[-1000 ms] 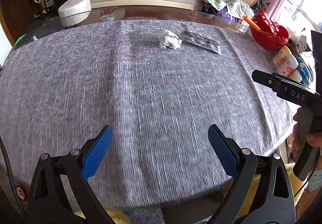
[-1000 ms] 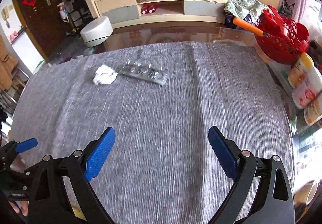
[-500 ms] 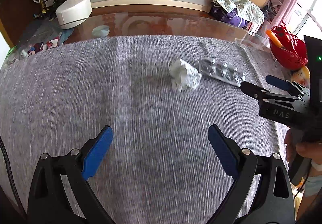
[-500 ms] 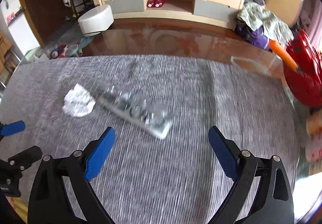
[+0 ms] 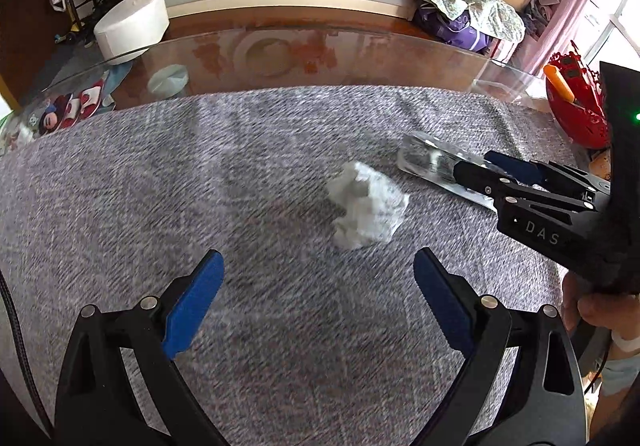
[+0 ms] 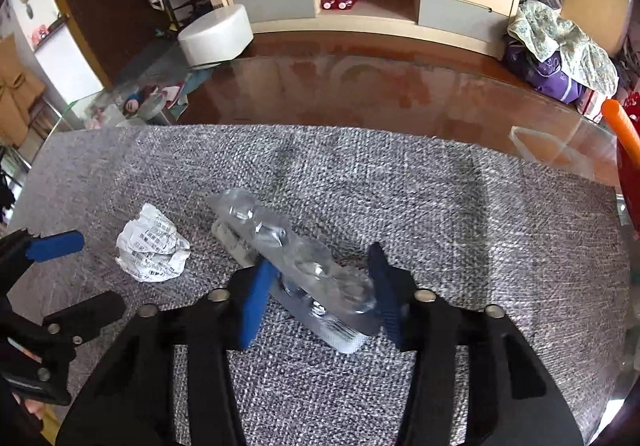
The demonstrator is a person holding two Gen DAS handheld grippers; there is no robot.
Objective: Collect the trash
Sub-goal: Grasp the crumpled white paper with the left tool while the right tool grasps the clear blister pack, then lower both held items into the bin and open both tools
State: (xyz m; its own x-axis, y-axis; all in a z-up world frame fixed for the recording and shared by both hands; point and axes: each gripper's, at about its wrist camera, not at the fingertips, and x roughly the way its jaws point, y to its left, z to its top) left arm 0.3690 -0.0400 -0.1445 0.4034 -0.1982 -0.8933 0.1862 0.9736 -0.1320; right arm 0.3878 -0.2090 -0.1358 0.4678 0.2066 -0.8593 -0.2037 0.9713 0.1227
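On grey cloth [image 6: 440, 205]: paper wad [image 6: 152, 246] left, blister pack [image 6: 296, 258] right, apart.
R gripper [image 6: 320, 286]: jaws just closing, straddling pack; contact unclear.
L gripper [image 5: 320, 286]: wide open, empty, near wad.
Far edge: bare glass table [image 6: 360, 85].

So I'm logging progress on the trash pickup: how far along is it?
Nothing looks collected yet. The right gripper has just been closing around the blister pack, which lies between its fingers on the grey cloth. The crumpled paper lies ahead of the open left gripper.
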